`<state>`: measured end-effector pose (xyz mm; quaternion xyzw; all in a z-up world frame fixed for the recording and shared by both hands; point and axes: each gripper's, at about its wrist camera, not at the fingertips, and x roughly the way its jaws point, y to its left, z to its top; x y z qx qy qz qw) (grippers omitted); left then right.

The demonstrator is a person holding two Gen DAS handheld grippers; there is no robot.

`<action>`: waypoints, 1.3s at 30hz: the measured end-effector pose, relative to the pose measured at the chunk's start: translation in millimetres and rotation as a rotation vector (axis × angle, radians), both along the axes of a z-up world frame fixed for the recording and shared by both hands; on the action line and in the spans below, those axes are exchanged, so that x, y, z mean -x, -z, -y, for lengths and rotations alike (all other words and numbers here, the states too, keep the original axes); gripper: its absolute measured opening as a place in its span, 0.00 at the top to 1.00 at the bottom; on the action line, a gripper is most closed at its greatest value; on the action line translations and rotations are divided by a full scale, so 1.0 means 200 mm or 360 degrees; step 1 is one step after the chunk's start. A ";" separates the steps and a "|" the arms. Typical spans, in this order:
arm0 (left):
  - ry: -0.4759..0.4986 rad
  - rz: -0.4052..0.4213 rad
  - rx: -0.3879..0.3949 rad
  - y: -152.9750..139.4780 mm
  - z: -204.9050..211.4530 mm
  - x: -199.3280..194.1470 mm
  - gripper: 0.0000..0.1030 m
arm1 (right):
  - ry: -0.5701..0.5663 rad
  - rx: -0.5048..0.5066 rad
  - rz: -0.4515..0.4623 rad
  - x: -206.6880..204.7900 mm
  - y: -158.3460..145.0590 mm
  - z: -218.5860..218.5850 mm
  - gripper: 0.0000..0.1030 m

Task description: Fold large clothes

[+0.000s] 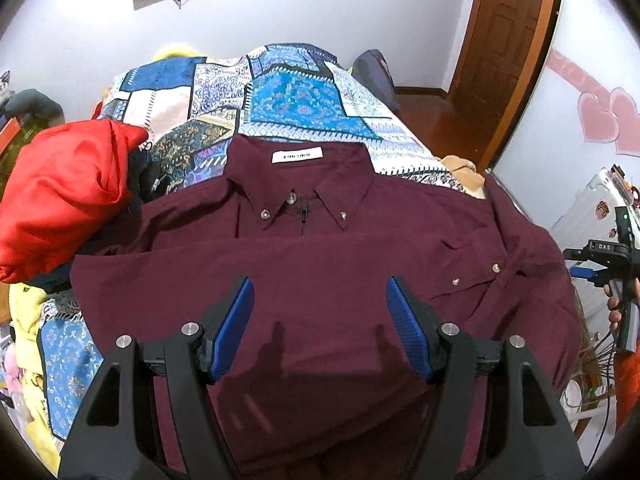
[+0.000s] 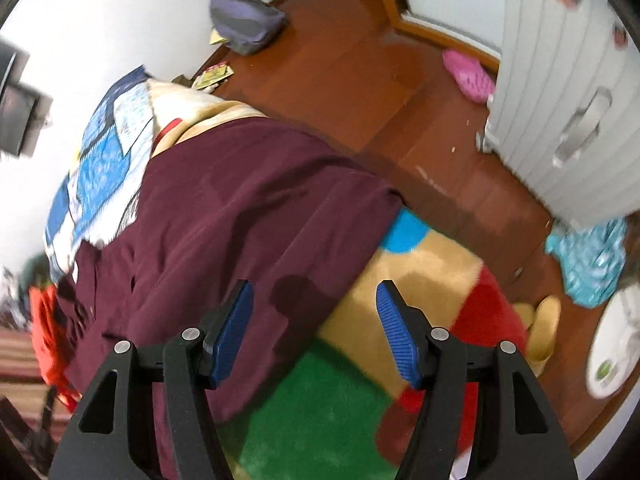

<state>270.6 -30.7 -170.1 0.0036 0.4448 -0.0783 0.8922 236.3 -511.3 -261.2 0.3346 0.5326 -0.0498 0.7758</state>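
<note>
A maroon button-down shirt (image 1: 320, 248) lies face up on the bed, collar and white label toward the far end, one sleeve folded across its chest. My left gripper (image 1: 320, 304) hovers above the shirt's lower front, blue pads apart with nothing between them. In the right wrist view the shirt (image 2: 224, 208) drapes over the bed's side edge. My right gripper (image 2: 314, 304) stands open over that edge, above shirt cloth and the colourful blanket (image 2: 420, 280), holding nothing. The right gripper's body and a hand (image 1: 612, 280) show at the far right of the left wrist view.
A blue patchwork bedspread (image 1: 248, 96) covers the bed. A red garment (image 1: 68, 196) is heaped at the shirt's left. A grey bag (image 2: 244, 20) and pink slipper (image 2: 468, 72) lie on the wooden floor (image 2: 360, 92). A white suitcase (image 2: 560, 100) stands to the right, a wooden door (image 1: 504, 40) beyond.
</note>
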 end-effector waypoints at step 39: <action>-0.0074 0.0045 0.0027 -0.02 -0.18 0.14 0.34 | -0.0904 0.0349 0.0881 -0.01 -0.79 -1.07 0.93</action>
